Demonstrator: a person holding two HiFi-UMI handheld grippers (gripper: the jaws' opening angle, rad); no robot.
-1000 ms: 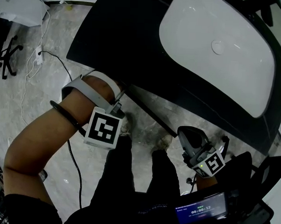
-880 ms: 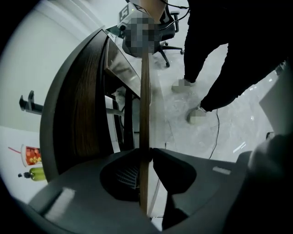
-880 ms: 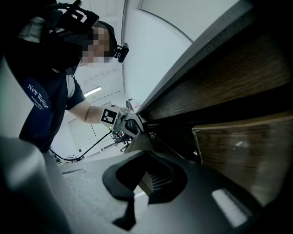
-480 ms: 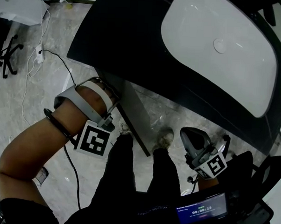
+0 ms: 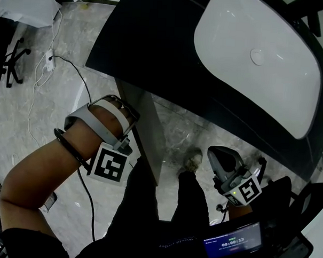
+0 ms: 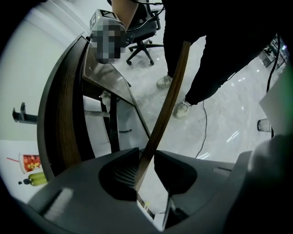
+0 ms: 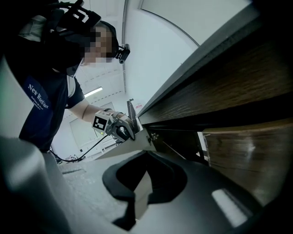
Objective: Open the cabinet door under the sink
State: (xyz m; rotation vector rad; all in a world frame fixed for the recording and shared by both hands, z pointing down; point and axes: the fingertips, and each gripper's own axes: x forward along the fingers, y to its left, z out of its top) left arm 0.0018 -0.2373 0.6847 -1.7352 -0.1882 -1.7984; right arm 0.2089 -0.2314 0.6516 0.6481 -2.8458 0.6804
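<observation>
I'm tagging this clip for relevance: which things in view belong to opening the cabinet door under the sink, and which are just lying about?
Part of the job:
cabinet door, swung partly open
left gripper, clamped on the door's edge
sink in the black counter above

Lying about or idle:
office chair
cables on the floor
right gripper, holding nothing

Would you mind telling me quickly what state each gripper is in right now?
Left gripper: closed on the edge of the cabinet door.
Right gripper: closed, holding nothing.
</observation>
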